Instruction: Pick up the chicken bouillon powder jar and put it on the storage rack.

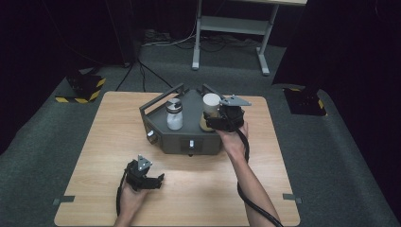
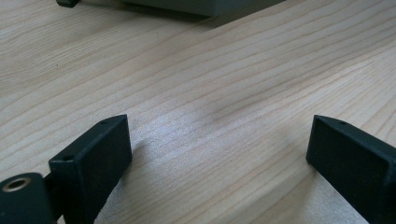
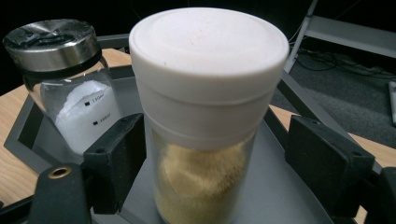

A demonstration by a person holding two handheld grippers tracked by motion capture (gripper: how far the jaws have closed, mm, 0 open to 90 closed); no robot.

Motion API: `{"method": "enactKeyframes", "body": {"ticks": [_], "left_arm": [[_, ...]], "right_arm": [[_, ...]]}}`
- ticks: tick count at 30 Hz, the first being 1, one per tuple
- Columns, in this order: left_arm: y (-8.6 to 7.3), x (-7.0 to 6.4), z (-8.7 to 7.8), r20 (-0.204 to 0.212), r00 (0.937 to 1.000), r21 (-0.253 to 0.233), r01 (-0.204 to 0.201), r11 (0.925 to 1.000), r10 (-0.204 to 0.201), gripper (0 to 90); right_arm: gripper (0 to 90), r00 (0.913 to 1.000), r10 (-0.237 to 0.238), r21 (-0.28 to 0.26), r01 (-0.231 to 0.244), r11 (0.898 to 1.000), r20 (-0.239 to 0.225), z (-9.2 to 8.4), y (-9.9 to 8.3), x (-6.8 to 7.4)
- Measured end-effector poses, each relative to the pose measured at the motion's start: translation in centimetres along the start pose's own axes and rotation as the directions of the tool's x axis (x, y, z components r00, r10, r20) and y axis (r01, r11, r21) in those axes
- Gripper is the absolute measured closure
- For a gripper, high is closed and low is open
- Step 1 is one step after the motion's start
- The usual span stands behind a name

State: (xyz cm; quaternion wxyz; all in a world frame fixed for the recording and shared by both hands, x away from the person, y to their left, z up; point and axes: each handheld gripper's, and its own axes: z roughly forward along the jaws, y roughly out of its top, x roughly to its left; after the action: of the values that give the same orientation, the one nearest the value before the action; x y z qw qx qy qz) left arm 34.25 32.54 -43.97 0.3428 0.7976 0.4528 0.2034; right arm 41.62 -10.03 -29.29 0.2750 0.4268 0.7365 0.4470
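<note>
The right hand-held gripper (image 3: 210, 163) stood released around the white-capped jar (image 3: 205, 93) — pads apart, ready to grasp; the left hand-held gripper (image 2: 219, 154) idled open over the worktop (image 2: 210, 70).

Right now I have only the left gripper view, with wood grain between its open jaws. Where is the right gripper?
Observer: The right gripper is at the grey tray, with its jaws on either side of a white-lidded jar of yellowish powder.
Operator: Is it gripping the jar?
Observer: No, there's a gap between one jaw and the glass.
Operator: Is anything else in the tray?
Observer: A metal-lidded jar of white powder stands upright beside it.
</note>
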Motion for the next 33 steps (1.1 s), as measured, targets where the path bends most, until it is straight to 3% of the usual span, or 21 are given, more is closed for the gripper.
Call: {"method": "enactKeyframes", "body": {"ticks": [21,33], "left_arm": [[0.0,0.0,0.0,-0.001,1.0,-0.001,0.0,1.0,0.0,6.7],[0.0,0.0,0.0,-0.001,1.0,-0.002,0.001,1.0,-0.001,6.7]], "right_arm": [[20.5,0.9996,0.024,-0.063,-0.025,0.998,-0.011,-4.1,-4.0,-2.1],[20.2,0.9958,0.088,-0.054,-0.086,0.995,0.025,-6.5,-8.8,-3.7]]}}
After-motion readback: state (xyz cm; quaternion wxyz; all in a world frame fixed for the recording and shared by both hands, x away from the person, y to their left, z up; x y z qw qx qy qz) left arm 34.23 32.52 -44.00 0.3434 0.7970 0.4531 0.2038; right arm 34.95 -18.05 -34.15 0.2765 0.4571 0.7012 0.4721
